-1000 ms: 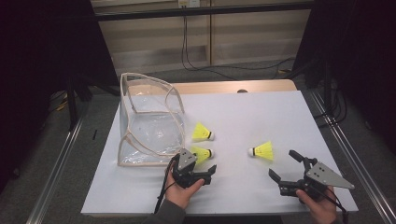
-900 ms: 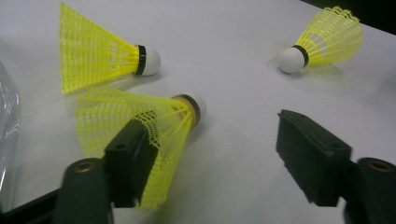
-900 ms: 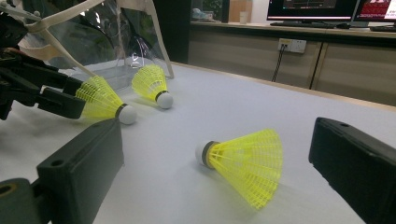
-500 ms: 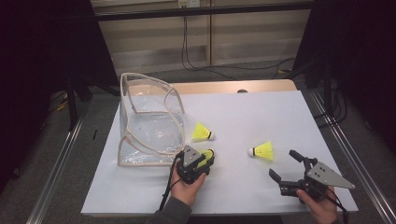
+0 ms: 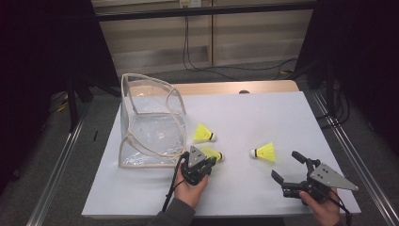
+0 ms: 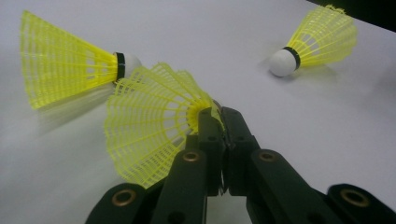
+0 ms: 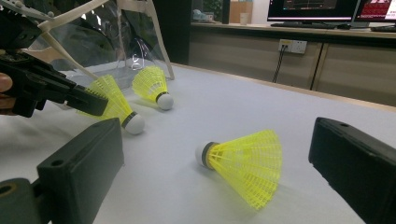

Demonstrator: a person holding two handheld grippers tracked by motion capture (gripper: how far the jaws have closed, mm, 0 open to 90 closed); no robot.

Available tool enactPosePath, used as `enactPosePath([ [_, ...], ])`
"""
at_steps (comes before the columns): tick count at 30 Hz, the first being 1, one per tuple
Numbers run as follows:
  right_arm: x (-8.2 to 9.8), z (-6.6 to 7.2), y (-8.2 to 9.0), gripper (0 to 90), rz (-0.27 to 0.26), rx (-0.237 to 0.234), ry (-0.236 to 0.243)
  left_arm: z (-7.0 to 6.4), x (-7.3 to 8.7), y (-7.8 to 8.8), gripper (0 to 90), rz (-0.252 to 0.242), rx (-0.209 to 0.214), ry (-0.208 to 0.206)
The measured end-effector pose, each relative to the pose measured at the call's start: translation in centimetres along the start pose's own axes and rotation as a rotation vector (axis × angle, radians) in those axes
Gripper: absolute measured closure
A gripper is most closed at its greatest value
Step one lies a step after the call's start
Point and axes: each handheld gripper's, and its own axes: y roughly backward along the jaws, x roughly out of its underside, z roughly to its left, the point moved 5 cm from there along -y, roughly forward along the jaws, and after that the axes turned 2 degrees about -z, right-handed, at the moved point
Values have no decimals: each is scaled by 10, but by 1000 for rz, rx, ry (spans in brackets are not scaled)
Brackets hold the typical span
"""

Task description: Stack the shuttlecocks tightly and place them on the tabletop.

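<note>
Three yellow shuttlecocks with white corks lie on the white table. My left gripper point(image 5: 210, 163) point(image 6: 219, 114) has just been closing and is now shut on the narrow end of the middle shuttlecock point(image 5: 212, 154) point(image 6: 149, 135), whose cork is hidden behind the jaws. A second shuttlecock point(image 5: 204, 134) point(image 6: 70, 65) lies just beyond it, near the basket. The third shuttlecock point(image 5: 263, 152) point(image 7: 247, 163) lies on its side in front of my right gripper point(image 5: 287, 165), which stands open with nothing between its fingers. The held shuttlecock point(image 7: 114, 105) also appears in the right gripper view.
A clear plastic basket with a pale frame point(image 5: 148, 125) point(image 7: 70, 18) stands at the table's left, tipped with its mouth toward the shuttlecocks. The table's front edge point(image 5: 226, 214) runs just below both hands. Metal rails flank the table on both sides.
The left gripper's jaws went from wide open around the middle shuttlecock to shut on it, with the hand edging slightly forward. The right gripper kept still.
</note>
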Motion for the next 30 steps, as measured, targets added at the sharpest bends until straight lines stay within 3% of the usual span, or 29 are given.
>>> enactPosePath([
  [5, 0, 0, 0, 26, -4, 0, -2, -7, -7, 0, 877, -9, 23, -21],
  [12, 0, -1, 1, 26, 0, 3, 1, -10, -15, -5, 874, -20, 37, -8],
  [23, 0, -2, 1, 26, -2, 4, 2, -11, -25, -15, 868, -9, 36, -24],
  [30, 0, -2, 1, 26, -3, 2, 2, -9, -32, -23, 856, -13, 25, -11],
])
